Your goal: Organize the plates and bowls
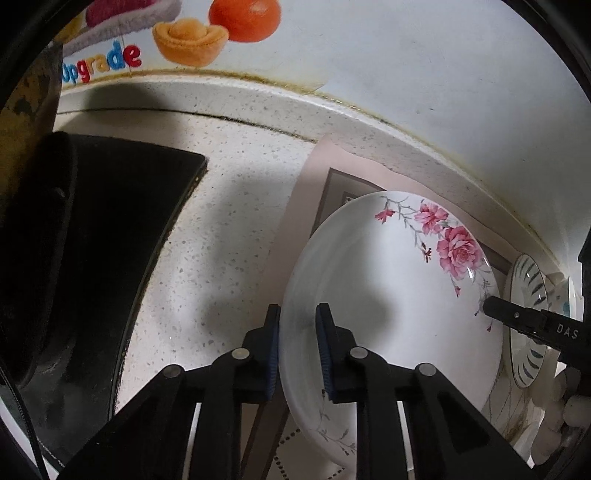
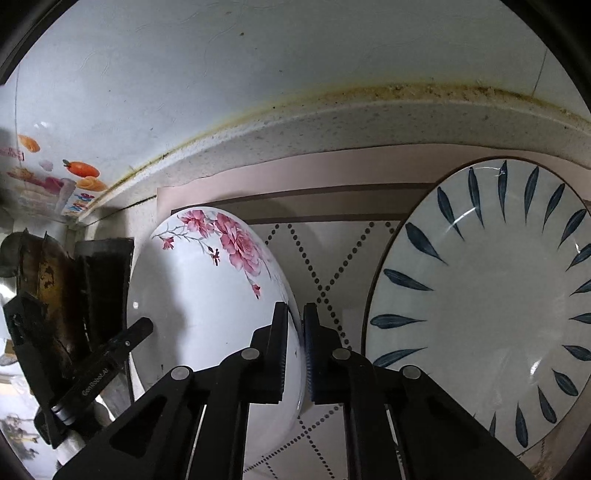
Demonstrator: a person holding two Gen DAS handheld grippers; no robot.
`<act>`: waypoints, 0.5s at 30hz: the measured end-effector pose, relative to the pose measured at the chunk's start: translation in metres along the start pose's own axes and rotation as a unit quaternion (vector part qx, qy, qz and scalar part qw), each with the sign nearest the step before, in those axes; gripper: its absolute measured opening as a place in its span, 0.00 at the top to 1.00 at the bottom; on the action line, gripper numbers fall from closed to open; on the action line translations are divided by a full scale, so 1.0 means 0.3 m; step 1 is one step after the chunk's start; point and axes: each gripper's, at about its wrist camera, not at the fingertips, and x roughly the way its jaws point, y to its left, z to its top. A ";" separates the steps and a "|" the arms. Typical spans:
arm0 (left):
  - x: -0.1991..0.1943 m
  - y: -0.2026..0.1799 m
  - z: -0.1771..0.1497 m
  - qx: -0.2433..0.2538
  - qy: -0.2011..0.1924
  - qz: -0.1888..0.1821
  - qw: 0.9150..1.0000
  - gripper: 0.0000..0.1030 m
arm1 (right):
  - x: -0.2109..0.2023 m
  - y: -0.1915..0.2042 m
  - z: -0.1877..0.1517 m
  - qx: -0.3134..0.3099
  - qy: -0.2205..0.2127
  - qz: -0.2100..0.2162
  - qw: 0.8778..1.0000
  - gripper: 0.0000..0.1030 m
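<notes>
The rose-patterned plate (image 1: 388, 295) is found on a pinkish patterned mat (image 2: 317, 258) spread over the speckled tabletop (image 1: 229, 236), close to the raised stone ledge at the wall. Its rim is clamped from two sides. On its left edge the left claw (image 1: 297, 347) is closed, one blue-padded finger seen outside the rim and one inside. On the opposite edge the right claw (image 2: 295, 347) is closed in the same way, the rim pinched between its pads (in the left wrist view only the black tip of this claw shows at the plate's far side). Whether the plate is lifted clear of the mat or rests on it cannot be told.

Just beside it on the same mat, a larger plate with dark blue leaf strokes (image 2: 487, 295) is seen lying flat, apart from the rose plate. To the other side a black stove top (image 1: 110, 229) is set into the tabletop. On the wall above, a sticker with an orange fruit (image 1: 243, 16) and coloured lettering is seen.
</notes>
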 end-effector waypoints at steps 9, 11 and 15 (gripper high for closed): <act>-0.126 -0.064 -0.054 0.006 -0.010 -0.013 1.000 0.84 | -0.150 -0.017 -0.071 -0.014 -0.016 0.020 1.000 0.90; -0.157 -0.105 -0.078 0.011 -0.012 -0.017 1.000 0.84 | -0.215 -0.033 -0.107 -0.016 -0.020 0.028 0.999 0.90; -0.239 -0.205 -0.153 0.027 -0.013 -0.024 0.999 0.84 | -0.355 -0.088 -0.203 -0.016 -0.030 0.034 0.999 0.90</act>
